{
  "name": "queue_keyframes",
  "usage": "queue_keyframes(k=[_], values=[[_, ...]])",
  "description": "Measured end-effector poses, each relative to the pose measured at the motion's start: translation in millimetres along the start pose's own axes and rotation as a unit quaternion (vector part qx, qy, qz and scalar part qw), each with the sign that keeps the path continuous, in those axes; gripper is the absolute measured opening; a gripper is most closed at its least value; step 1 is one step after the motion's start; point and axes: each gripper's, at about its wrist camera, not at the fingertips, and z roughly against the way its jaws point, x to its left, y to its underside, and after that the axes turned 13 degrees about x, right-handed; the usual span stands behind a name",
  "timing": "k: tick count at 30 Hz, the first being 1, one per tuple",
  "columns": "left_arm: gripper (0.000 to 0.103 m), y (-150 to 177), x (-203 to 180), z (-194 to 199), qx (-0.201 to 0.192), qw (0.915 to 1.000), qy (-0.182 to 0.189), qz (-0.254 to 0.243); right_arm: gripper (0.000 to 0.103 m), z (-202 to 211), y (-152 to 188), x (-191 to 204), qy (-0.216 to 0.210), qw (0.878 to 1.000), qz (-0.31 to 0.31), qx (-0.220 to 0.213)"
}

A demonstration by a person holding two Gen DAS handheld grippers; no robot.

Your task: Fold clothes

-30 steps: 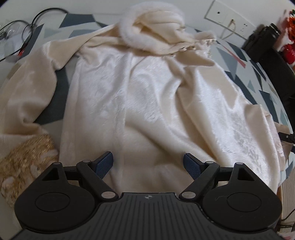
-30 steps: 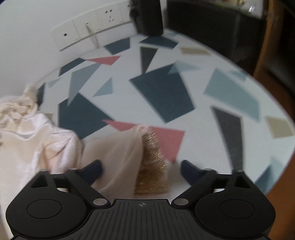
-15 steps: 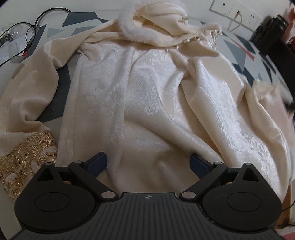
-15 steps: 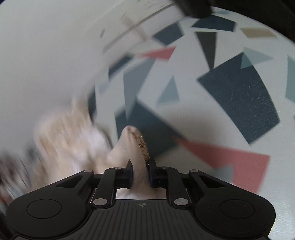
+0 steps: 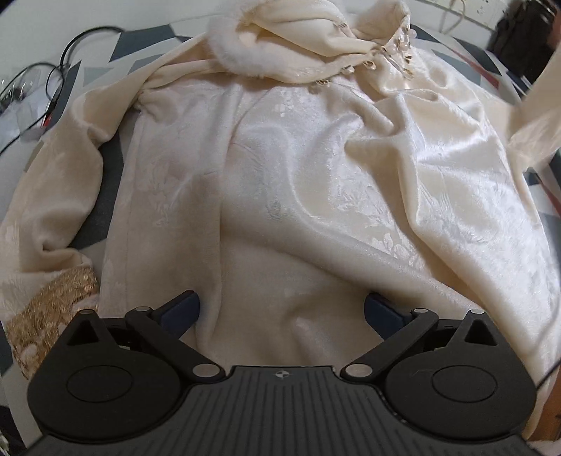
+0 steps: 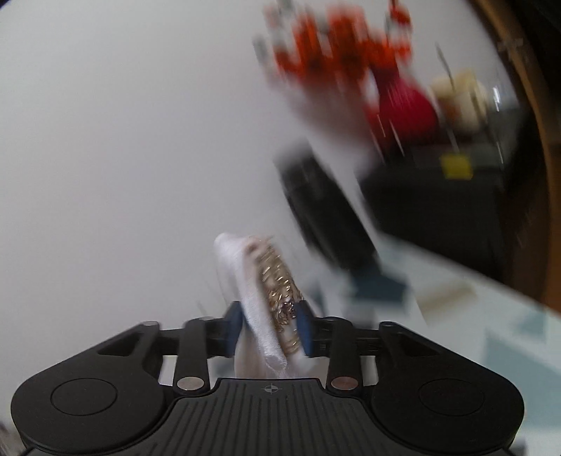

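A cream velvet garment [image 5: 280,168] with a fur-trimmed collar [image 5: 242,59] lies spread on the table, back side up. Its left sleeve ends in a gold sequin cuff [image 5: 49,315] at the lower left. My left gripper [image 5: 282,310] is open, low over the garment's hem, with cloth bulging between the fingers. My right gripper [image 6: 268,324] is shut on the right sleeve's gold cuff [image 6: 277,287] and holds it lifted, facing a white wall. The raised sleeve shows blurred at the right edge of the left wrist view [image 5: 536,115].
The table [image 5: 105,196] has a geometric blue, grey and red pattern. Black cables [image 5: 63,59] lie at its far left. A wall socket [image 5: 487,10] is at the far right. The right wrist view shows blurred red ornaments [image 6: 350,59] and dark furniture [image 6: 438,196].
My right gripper closed on the right sleeve's gold cuff and lifted it off the table, swinging upward. My left gripper moved slightly forward and lower over the hem, still open.
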Motion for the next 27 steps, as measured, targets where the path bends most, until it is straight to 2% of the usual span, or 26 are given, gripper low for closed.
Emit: queue_keyframes(k=[1, 3, 6, 9, 10, 12, 15, 16, 17, 18, 19, 20, 22, 23, 27], values=[[0.102, 0, -1, 0, 0.000, 1.0000, -0.001, -0.003, 0.034, -11, 12, -5, 0.018, 0.999, -0.005, 0.031], [0.102, 1, 0, 0, -0.002, 1.0000, 0.002, -0.008, 0.034, -25, 41, -14, 0.024, 0.996, -0.029, 0.075], [0.102, 3, 5, 1, -0.007, 0.9997, 0.014, -0.017, 0.034, -30, 87, -14, 0.002, 0.991, -0.036, 0.126], [0.102, 9, 18, 8, -0.021, 0.9994, 0.026, -0.014, 0.036, -30, 127, 3, -0.001, 0.982, -0.004, 0.187], [0.102, 14, 24, 14, -0.034, 0.9991, 0.025, -0.008, 0.041, -31, 139, 9, -0.002, 0.978, 0.008, 0.207], [0.102, 25, 36, 23, -0.056, 0.9983, 0.015, 0.000, 0.048, -31, 163, 24, -0.002, 0.968, 0.039, 0.247], [0.099, 39, 55, 26, -0.064, 0.9978, 0.018, 0.002, 0.049, -35, 197, 54, 0.020, 0.949, 0.094, 0.301], [0.096, 44, 59, 24, -0.062, 0.9978, 0.023, -0.004, 0.049, -36, 205, 61, 0.030, 0.943, 0.107, 0.315], [0.084, 48, 60, 24, -0.066, 0.9974, 0.023, -0.016, 0.050, -37, 210, 69, 0.037, 0.939, 0.118, 0.321], [0.066, 53, 59, 24, -0.070, 0.9970, 0.015, -0.029, 0.048, -38, 212, 76, 0.039, 0.936, 0.129, 0.325], [0.056, 56, 57, 25, -0.072, 0.9966, 0.009, -0.039, 0.038, -41, 213, 82, 0.037, 0.928, 0.134, 0.345], [0.045, 59, 56, 25, -0.071, 0.9963, 0.006, -0.048, 0.022, -42, 214, 87, 0.037, 0.924, 0.140, 0.355], [0.032, 65, 56, 26, -0.079, 0.9955, 0.016, -0.050, 0.009, -41, 212, 96, 0.028, 0.918, 0.158, 0.363], [0.023, 66, 58, 26, -0.079, 0.9956, 0.025, -0.044, 0.008, -39, 210, 101, 0.020, 0.917, 0.169, 0.361], [0.014, 62, 74, 26, -0.079, 0.9950, 0.061, 0.007, 0.007, -25, 186, 115, -0.015, 0.936, 0.160, 0.314]])
